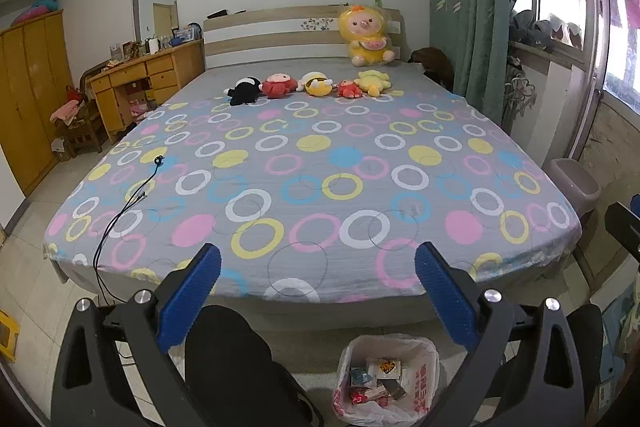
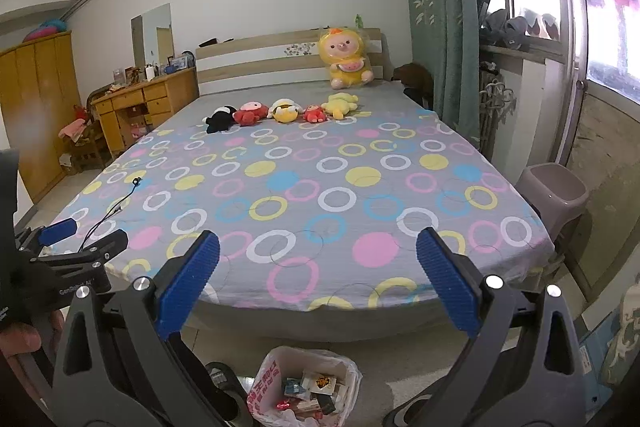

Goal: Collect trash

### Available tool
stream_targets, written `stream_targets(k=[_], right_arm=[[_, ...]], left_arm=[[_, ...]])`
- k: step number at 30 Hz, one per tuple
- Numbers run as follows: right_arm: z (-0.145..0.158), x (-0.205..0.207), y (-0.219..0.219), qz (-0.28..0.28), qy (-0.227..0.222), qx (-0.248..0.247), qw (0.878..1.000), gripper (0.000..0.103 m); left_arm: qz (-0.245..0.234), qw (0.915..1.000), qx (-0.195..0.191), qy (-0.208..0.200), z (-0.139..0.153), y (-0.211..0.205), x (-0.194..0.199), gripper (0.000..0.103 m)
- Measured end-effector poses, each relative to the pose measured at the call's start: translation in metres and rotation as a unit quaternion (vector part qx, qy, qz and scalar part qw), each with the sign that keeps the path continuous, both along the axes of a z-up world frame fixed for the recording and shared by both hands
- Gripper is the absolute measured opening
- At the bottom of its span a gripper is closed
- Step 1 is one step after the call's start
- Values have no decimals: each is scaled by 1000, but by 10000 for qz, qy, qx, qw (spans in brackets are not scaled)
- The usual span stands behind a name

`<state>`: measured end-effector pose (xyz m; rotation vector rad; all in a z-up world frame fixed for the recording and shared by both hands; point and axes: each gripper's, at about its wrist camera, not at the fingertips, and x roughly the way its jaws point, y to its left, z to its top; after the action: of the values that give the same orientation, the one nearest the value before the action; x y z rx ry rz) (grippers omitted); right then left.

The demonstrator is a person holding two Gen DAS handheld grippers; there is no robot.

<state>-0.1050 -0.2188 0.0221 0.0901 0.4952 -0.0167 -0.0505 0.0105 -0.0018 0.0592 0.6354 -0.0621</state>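
A bin lined with a white plastic bag (image 1: 386, 379) stands on the floor at the foot of the bed, with several wrappers and small packets inside; it also shows in the right wrist view (image 2: 308, 387). My left gripper (image 1: 318, 259) is open and empty, held above the bin and facing the bed. My right gripper (image 2: 318, 247) is open and empty, also above the bin. The left gripper shows at the left of the right wrist view (image 2: 76, 235).
A bed (image 1: 320, 167) with a circle-patterned sheet fills the view, with a row of plush toys (image 1: 312, 85) near the headboard and a black cable (image 1: 132, 199) on its left side. A grey stool (image 1: 574, 183) stands to the right, a wooden desk (image 1: 148, 79) to the left.
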Motion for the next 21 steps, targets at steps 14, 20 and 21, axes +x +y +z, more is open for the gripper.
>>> stream_targets(k=[14,20,21], right_arm=[[-2,1,1,-13,51,-17,10000,96],[-3,2,1,-26,77,-24,10000,96],[-3,2,1,-34,81,-27,10000,96]], left_arm=[[-10,10000,-5,3,0,1,0,95],[-11,10000,-35,38,-2,0,-1,95],[-13,10000,-37,44,-2,-1,-1,95]])
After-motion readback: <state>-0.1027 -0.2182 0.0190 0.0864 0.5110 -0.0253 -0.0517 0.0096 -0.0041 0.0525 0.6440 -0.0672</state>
